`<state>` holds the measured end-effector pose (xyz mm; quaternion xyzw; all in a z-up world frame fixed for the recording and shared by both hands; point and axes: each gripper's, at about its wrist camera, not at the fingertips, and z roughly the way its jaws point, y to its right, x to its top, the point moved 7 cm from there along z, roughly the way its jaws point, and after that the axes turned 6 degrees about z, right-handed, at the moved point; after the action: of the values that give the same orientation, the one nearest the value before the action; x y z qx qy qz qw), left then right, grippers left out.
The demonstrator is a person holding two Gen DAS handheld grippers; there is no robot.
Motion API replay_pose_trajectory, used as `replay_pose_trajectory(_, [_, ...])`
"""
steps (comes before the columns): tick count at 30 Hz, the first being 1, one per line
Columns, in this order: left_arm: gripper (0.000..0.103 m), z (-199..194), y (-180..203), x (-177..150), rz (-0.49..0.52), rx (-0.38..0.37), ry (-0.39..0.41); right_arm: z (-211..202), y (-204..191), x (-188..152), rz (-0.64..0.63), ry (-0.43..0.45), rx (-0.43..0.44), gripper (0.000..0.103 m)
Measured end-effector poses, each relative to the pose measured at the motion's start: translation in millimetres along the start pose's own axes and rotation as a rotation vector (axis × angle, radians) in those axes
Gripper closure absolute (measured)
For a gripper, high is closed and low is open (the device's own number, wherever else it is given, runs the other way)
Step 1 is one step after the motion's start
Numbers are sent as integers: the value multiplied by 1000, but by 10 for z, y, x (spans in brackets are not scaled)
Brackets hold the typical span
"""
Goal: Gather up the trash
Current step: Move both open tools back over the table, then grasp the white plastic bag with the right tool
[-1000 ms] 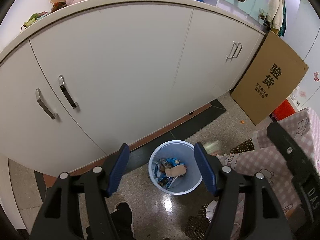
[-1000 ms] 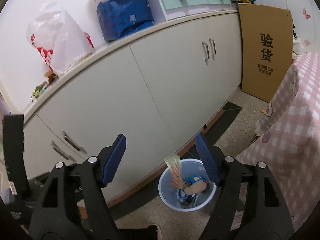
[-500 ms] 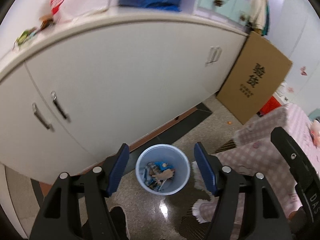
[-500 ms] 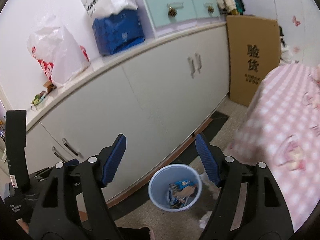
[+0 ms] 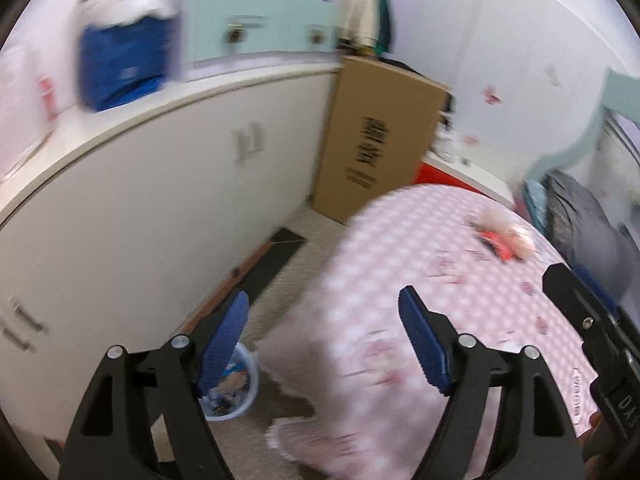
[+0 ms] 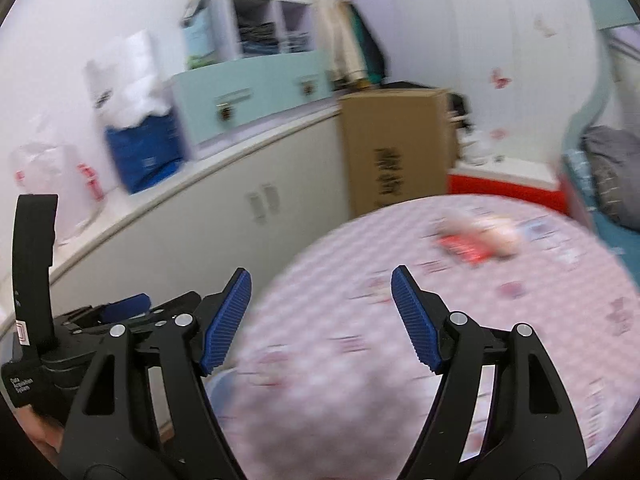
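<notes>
Both views are motion-blurred. My left gripper (image 5: 324, 340) is open and empty, above the edge of a table with a pink checked cloth (image 5: 400, 280). A light blue bin (image 5: 240, 388) holding wrappers stands on the floor at lower left, partly behind the left finger. My right gripper (image 6: 320, 316) is open and empty over the same pink cloth (image 6: 400, 320). A red wrapper with a pale lump (image 5: 504, 244) lies on the far side of the table; it also shows in the right wrist view (image 6: 472, 244).
White cabinets (image 5: 160, 200) run along the left, with a blue bag (image 5: 120, 64) and mint drawers (image 6: 248, 96) on top. A tall cardboard box (image 5: 376, 136) leans at the cabinet's end. A red box (image 6: 504, 188) and grey bedding (image 5: 580, 220) lie beyond the table.
Both grippers have swung right and up, away from the bin, toward the pink table. The bin has slid to the lower left of the left view and out of the right view.
</notes>
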<state>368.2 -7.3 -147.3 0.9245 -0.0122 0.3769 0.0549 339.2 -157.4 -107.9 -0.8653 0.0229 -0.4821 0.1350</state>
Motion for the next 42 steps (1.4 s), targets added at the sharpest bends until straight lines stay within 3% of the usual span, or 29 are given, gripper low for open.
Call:
replay_pose_trajectory(3, [26,252,442,50,33,-62,-50,-2,599,154,13,-11,-88,31])
replay_pose_trajectory(8, [25,679,1123,112,61,-141,-117,196,1232,229,0,-81,-148,31])
replay_pose_trajectory(14, [25,1194,1571,218,60,-120,-171,599,1750,210,-22,-168,-165,29])
replay_pose_trajectory(22, [25,1561,1578,387,-8,-43,-129,1185,2006,240,-42,-237,-139,29])
replay_pose_trajectory(31, [25,1884,1662,511,-7,-58,-146,1575,2179,364,-20,-263,-92,30])
replay_pose_trajectory(36, [24,1968,1785,553,34,-68,-144,1646,2182,344,-29,-272,-33,57])
replay_pose_trajectory(42, [24,2005,2094,572,90,-113,-158,1471,2390,412,29,-226,-108,63])
